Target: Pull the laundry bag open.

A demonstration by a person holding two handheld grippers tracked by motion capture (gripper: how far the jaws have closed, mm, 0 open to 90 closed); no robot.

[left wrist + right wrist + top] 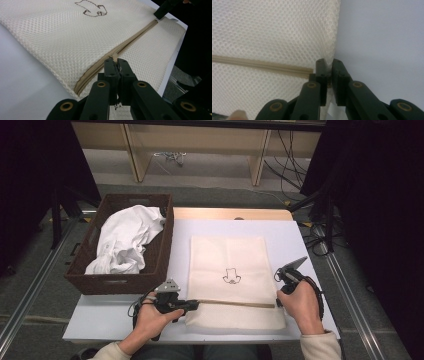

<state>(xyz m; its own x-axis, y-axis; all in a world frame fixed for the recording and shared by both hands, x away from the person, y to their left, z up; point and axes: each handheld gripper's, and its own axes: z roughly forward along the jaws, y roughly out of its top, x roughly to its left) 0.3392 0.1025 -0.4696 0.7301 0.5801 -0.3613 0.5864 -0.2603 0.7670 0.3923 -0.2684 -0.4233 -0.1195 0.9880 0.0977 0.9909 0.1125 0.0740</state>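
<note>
With the cream mesh laundry bag (231, 280) lying flat just right of the brown wicker basket (159, 265), the left gripper (117, 65) pinches its tan zipper pull (115, 56) and the right gripper (328, 67) clamps the bag's edge, so unzipping seems underway, calling next for a steady pull along the zipper.

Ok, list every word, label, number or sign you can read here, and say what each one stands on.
No readable text anywhere.
Mesh bag: a small dark outline drawing, a figure and no letters.
Basket, white cloth and table: no labels or numbers to be seen.
</note>
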